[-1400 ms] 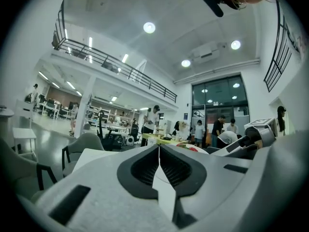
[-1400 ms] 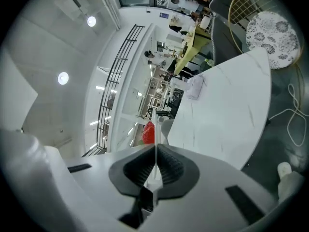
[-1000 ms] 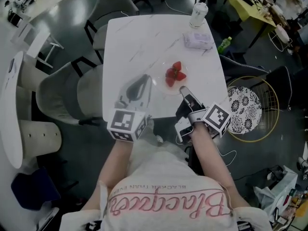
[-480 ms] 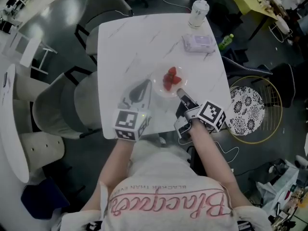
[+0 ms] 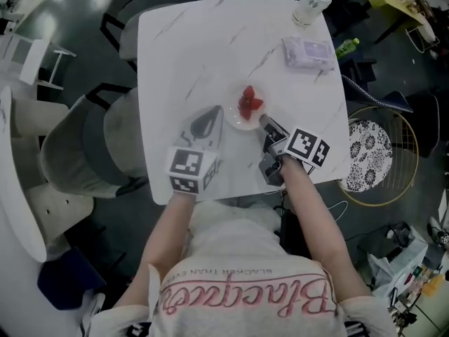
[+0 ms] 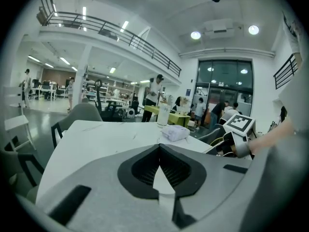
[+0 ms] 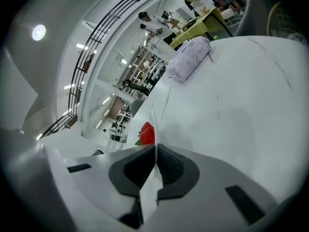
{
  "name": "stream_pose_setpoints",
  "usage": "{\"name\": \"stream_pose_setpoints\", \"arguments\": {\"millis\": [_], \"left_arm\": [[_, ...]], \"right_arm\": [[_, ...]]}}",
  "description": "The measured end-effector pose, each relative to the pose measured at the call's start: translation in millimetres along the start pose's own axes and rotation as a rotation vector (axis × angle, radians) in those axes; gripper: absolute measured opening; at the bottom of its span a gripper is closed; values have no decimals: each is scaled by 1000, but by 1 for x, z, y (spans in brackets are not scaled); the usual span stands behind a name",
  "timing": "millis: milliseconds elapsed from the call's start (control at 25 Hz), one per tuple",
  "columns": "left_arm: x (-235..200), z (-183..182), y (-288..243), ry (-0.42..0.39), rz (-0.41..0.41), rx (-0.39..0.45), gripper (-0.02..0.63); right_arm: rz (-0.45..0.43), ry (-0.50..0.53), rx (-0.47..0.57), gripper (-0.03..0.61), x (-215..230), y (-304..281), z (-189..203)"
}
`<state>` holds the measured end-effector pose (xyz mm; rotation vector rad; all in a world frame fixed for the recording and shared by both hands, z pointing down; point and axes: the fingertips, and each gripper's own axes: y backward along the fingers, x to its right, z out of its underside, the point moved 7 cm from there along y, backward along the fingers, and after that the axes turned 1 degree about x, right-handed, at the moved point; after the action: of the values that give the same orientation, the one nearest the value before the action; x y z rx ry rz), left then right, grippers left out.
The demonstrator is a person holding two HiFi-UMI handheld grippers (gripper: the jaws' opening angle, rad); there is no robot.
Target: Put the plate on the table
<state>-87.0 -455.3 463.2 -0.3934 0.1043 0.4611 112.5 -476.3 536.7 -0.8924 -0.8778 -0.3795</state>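
Observation:
A clear plate (image 5: pixel 240 118) with red strawberries (image 5: pixel 248 102) is over the near middle of the white marble table (image 5: pixel 189 41). My right gripper (image 5: pixel 265 123) is shut on the plate's near rim. In the right gripper view the rim (image 7: pixel 153 122) runs edge-on between the jaws of my right gripper (image 7: pixel 155 148), with a strawberry (image 7: pixel 147 133) just beyond. I cannot tell whether the plate rests on the table. My left gripper (image 5: pixel 210 116) hangs just left of the plate, shut and empty. Its closed jaws of the left gripper (image 6: pixel 159 148) point across the table.
A capped bottle (image 5: pixel 311 2) and a pack of tissues (image 5: pixel 309 53) stand at the table's far right corner. Grey chairs (image 5: pixel 84 146) stand on the left side. A round wire basket (image 5: pixel 379 156) sits on the floor to the right.
Both grippers have moved forward, and the plate now sits farther in from the table's near edge. The right gripper still holds the rim.

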Motion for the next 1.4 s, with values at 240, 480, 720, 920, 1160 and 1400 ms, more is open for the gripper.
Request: {"name": "stream_pose_setpoints", "arguments": {"millis": [240, 480, 720, 920, 1160, 1400], "left_arm": [[-11, 7, -21, 19, 8, -28, 3], [-16, 16, -34, 33, 14, -53, 3], [-18, 21, -40, 34, -1, -61, 3], [-9, 16, -35, 18, -24, -41, 3], [13, -3, -17, -18, -58, 9, 3], [47, -29, 4, -87, -81, 89, 3]], "right_arm": [[148, 130, -49, 11, 17, -20, -18], [321, 389, -94, 54, 22, -40, -28], [387, 621, -73, 71, 17, -50, -36], [325, 638, 10, 63, 7, -26, -45], [152, 719, 108, 28, -33, 21, -51], [21, 955, 233, 3, -80, 71, -46]]}}
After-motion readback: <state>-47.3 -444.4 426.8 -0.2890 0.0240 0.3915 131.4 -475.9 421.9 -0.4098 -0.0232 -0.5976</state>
